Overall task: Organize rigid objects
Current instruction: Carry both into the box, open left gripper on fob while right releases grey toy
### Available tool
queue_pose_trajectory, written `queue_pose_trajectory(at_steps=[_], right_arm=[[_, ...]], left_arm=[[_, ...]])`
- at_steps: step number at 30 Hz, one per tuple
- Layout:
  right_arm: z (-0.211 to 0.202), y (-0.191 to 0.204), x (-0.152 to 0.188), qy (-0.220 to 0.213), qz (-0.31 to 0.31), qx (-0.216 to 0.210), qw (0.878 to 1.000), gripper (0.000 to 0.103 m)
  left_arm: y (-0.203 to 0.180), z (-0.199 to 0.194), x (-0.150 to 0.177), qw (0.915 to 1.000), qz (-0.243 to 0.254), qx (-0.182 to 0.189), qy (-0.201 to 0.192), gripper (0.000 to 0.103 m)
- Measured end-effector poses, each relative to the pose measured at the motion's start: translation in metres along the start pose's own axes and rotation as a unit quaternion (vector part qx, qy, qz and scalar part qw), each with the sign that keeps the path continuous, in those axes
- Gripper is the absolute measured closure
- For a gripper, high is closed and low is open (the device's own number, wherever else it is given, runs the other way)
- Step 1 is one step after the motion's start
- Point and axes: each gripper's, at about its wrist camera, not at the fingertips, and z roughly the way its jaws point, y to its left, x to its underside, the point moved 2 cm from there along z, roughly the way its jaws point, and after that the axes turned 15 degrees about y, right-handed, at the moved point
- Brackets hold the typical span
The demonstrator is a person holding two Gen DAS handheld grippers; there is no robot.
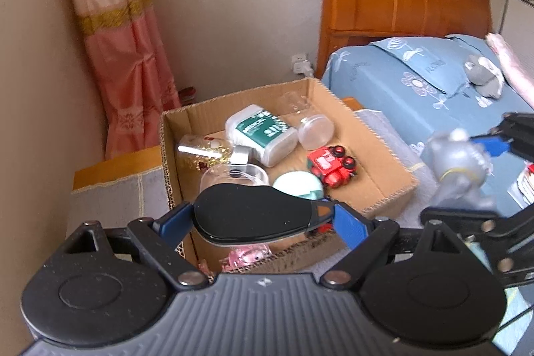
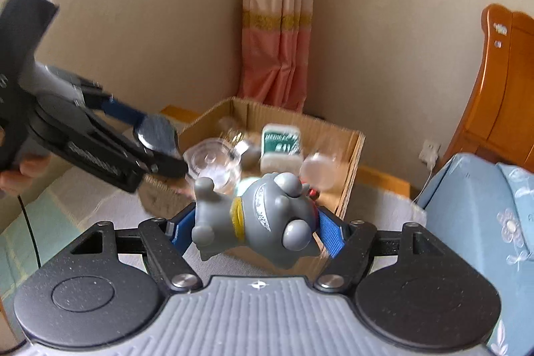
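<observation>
My left gripper (image 1: 263,217) clamping a flat black oval case (image 1: 253,216) lying crosswise, right gripper (image 2: 255,224) squeezing a blurred grey rubber animal figure (image 2: 263,216) lying sideways, head right, cardboard box (image 1: 383,175) beyond.

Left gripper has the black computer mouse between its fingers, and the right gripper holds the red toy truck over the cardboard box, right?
Not quite. The right gripper holds a grey toy figure, as the right wrist view shows; the red toy truck lies in the cardboard box. The left gripper does hold the black computer mouse.
</observation>
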Motion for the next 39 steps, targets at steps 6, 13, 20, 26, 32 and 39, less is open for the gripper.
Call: queue_pose_trajectory(at_steps=[6, 13, 20, 26, 32, 39], right_arm=[[0.007, -0.011, -0.018, 0.001, 0.016, 0.0, 1.0, 0.025], [0.018, -0.016, -0.035, 0.01, 0.031, -0.013, 0.999, 0.025], [0.033, -0.019, -0.059, 0.023, 0.044, -0.022, 0.999, 0.025], [0.055, -0.024, -0.086, 0.044, 0.071, -0.038, 0.996, 0.025], [0.084, -0.025, -0.106, 0.072, 0.105, -0.044, 0.991, 0.025], [0.112, -0.022, -0.117, 0.099, 0.122, -0.04, 0.987, 0.025]], left_arm=[[0.011, 0.017, 0.002, 0.9996, -0.023, -0.003, 0.016, 0.012], [0.024, 0.011, 0.012, 0.999, -0.04, 0.007, 0.016, 0.009], [0.028, -0.009, 0.03, 0.9993, -0.037, 0.0, -0.004, 0.003], [0.03, -0.02, 0.045, 0.9994, -0.025, -0.021, -0.011, 0.003], [0.039, -0.026, 0.055, 0.9991, -0.026, -0.029, -0.019, 0.003], [0.052, -0.031, 0.063, 0.9981, -0.038, -0.039, -0.028, 0.003]])
